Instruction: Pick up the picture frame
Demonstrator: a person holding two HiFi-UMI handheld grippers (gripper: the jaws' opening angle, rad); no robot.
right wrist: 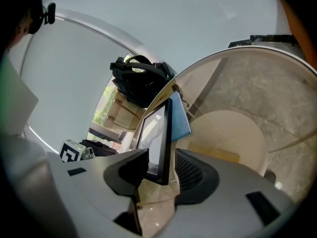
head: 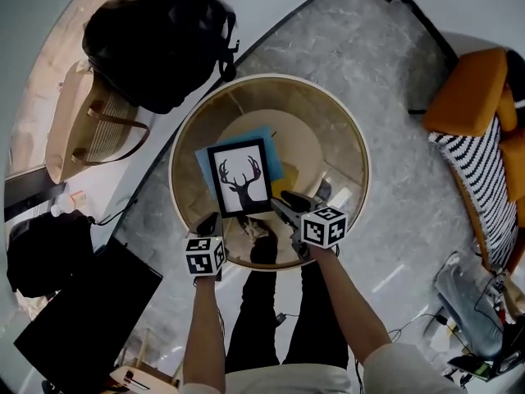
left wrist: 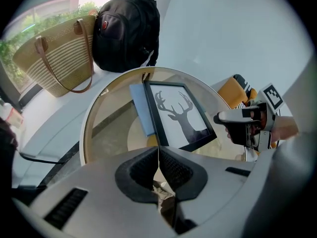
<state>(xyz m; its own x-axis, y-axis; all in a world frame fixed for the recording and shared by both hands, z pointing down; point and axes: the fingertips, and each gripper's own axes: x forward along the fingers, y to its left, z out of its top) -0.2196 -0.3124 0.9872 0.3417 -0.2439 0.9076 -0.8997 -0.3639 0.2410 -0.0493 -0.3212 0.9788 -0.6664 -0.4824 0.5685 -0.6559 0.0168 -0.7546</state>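
Note:
A black picture frame (head: pixel 240 177) with a deer-head print lies on a blue sheet (head: pixel 205 164) on the round glass table (head: pixel 353 138). My right gripper (head: pixel 279 202) is at the frame's near right corner. In the right gripper view the frame's edge (right wrist: pixel 157 138) stands between the open jaws of the right gripper (right wrist: pixel 161 158), with a gap to the left pad. My left gripper (head: pixel 209 222) hovers just short of the frame's near left corner. In the left gripper view the left gripper (left wrist: pixel 158 155) has its jaws shut, empty, with the frame (left wrist: pixel 181 115) ahead.
A black backpack (head: pixel 156 39) and a straw tote bag (head: pixel 86 121) sit on the floor beyond the table to the left. An orange chair (head: pixel 472 93) with a striped cushion (head: pixel 480 171) stands at the right. The person's legs show under the table's near edge.

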